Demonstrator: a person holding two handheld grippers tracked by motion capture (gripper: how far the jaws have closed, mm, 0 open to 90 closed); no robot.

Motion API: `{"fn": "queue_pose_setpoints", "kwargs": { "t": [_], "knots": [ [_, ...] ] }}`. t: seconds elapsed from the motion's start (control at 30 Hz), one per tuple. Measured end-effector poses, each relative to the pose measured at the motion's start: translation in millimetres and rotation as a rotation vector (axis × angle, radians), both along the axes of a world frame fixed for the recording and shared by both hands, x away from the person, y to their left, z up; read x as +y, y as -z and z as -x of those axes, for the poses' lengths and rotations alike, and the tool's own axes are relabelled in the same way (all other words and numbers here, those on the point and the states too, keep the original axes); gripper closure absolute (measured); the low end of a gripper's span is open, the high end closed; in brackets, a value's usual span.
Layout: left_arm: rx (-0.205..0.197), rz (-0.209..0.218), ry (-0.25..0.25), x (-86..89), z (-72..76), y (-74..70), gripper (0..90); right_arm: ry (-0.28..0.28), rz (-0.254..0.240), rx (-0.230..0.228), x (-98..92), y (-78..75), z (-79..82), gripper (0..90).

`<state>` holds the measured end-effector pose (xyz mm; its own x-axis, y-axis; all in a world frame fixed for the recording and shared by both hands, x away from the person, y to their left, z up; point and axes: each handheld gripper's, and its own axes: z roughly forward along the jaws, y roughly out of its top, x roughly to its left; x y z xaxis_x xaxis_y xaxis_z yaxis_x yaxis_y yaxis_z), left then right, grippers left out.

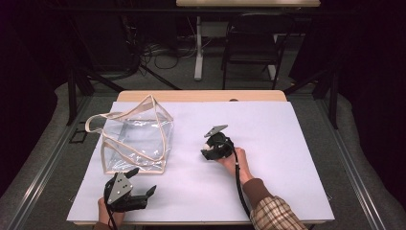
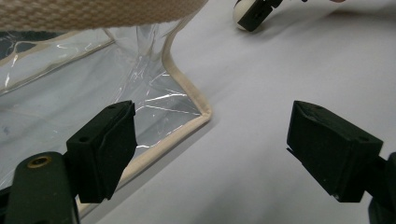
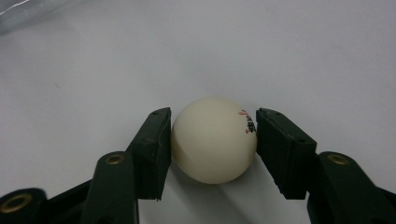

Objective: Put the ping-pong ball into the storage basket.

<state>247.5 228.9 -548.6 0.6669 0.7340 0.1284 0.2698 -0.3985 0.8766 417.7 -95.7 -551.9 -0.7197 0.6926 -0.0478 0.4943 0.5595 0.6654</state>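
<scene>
Right tongs (image 3: 213, 140) squeeze a white ball (image 3: 214, 139). Left tongs (image 2: 212, 149) gape wide, empty, beside the clear bag (image 1: 136, 139). Next, maybe open the bag for the ball.

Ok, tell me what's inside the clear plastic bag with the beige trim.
The clear plastic bag with beige trim looks empty; only the white table cover shows through. Creases and glare blur some corners.
</scene>
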Motion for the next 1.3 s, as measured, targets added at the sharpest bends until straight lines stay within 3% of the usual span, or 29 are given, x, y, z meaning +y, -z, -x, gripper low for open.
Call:
{"fn": "queue_pose_setpoints", "kwargs": {
  "t": [0.4,1.3],
  "knots": [
    [-0.002,0.001,0.001,0.5,0.1,-0.2,16.1,-0.009,0.012,0.004,-0.1,-1.4,0.8,50.5],
    [-0.009,0.002,0.000,-0.3,0.5,-0.6,16.1,-0.006,0.008,-0.039,-10.7,-28.2,12.3,50.5]
  ]
}}
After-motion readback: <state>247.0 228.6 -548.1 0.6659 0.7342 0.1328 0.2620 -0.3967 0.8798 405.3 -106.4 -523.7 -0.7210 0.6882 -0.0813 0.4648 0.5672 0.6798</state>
